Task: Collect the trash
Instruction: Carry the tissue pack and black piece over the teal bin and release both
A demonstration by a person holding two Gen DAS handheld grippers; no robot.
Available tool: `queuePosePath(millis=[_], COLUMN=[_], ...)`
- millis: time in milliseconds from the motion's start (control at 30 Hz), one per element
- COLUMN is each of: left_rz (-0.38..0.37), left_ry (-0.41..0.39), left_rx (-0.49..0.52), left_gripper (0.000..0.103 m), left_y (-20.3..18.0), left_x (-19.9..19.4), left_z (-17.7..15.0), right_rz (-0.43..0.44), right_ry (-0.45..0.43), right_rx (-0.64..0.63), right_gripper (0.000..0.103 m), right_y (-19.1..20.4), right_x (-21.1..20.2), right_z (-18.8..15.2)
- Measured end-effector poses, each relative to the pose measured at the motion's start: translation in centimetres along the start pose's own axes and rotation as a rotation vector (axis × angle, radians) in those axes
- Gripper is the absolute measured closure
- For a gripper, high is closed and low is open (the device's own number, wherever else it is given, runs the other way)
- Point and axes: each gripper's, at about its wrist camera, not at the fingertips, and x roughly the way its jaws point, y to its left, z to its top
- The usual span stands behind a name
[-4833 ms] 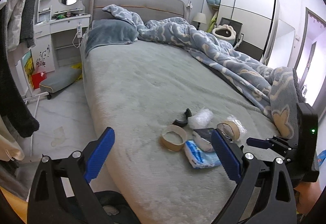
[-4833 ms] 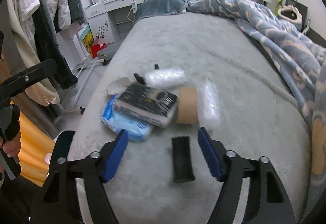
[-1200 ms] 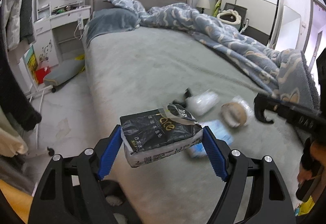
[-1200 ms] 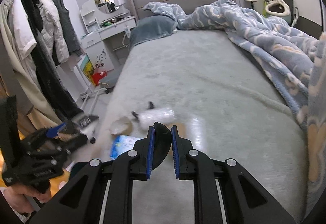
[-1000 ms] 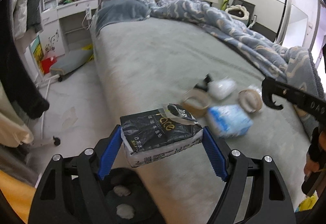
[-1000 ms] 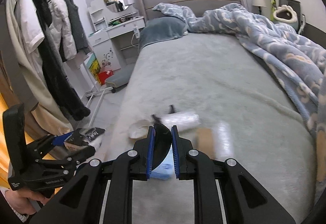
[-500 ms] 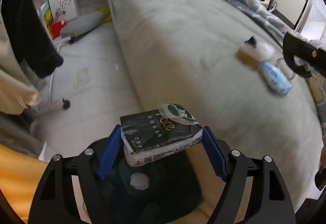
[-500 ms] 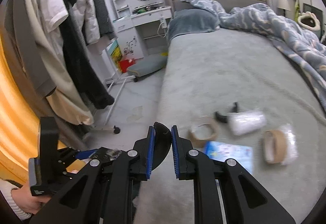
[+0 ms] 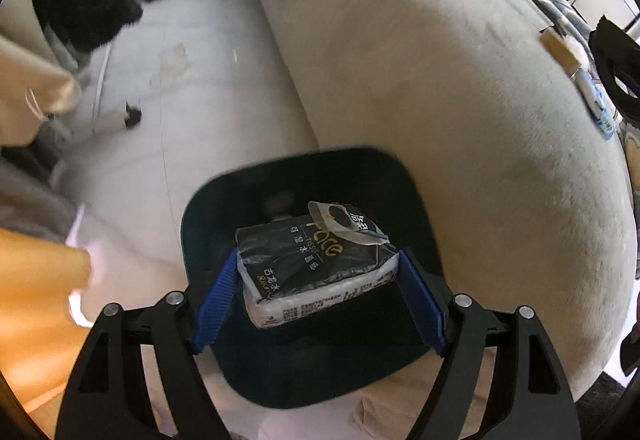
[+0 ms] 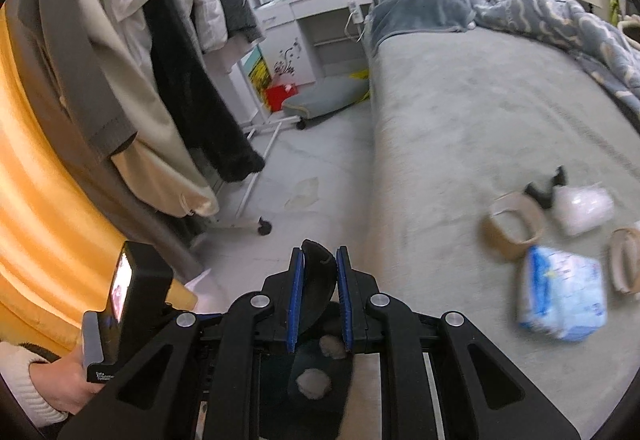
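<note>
Here, crinkly black tissue pack (image 9: 316, 264) sits clamped above rounded dark bin (image 9: 208, 200).

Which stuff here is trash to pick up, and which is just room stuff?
Trash job: tissue pack, black scrap, bin, tape rolls, blue packet, plastic bag.

Just there: clothes, blanket, pillow, dresser.

My left gripper (image 9: 316, 294) and right gripper (image 10: 319, 300) have black frames, silver screws and ribbed blue pads; a white knit cuff (image 10: 20, 386) shows.
</note>
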Motion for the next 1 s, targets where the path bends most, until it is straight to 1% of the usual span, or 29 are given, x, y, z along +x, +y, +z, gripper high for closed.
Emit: queuePosePath(millis=[200,267,367,467,500,600,767,900,1000], left_rz=[-0.016,-0.033,-0.053,-0.046,-0.043,-0.043,-0.034,-0.044,-0.034], left_ry=[0.058,0.077,0.094,0.096,0.095,0.087,0.052,0.014,-0.037], left_rx=[-0.012,-0.015,-0.013,-0.005,-0.001,0.004,0.011,-0.006,-0.008], left_gripper=[0.022,0.022,0.02,0.016,0.016,0.015,0.015,0.015,0.016], left_y=[1.1,1.4,1.6,1.6,1.6,2.0,2.4,3.2,3.6], left_x=[0.6,0.7,0.8,0.6,0.6,0.3,-0.7,-1.6,-2.8], left_z=[-1.0,-1.4,-1.8,-2.3,-2.4,-2.5,-2.9,-2.8,-2.7], right_rz=[0.015,0.018,0.022,0.025,0.026,0.024,0.007,0.0,-0.01], right_ry=[0.051,0.072,0.098,0.122,0.134,0.167,0.206,0.229,0.252], right_rx=[-0.021,-0.022,-0.021,-0.01,-0.005,0.003,0.001,0.006,0.0], right_gripper=[0.086,0.086,0.086,0.086,0.086,0.086,0.086,0.086,0.086], right_y=[1.8,2.3,2.9,3.2,3.3,3.6,4.2,4.4,4.6], right_x=[1.8,2.4,3.3,4.2,4.6,5.5,6.7,7.7,8.5], right_z=[-0.7,-1.1,-1.7,-2.2,-2.4,-3.2,-4.2,-4.8,-5.2])
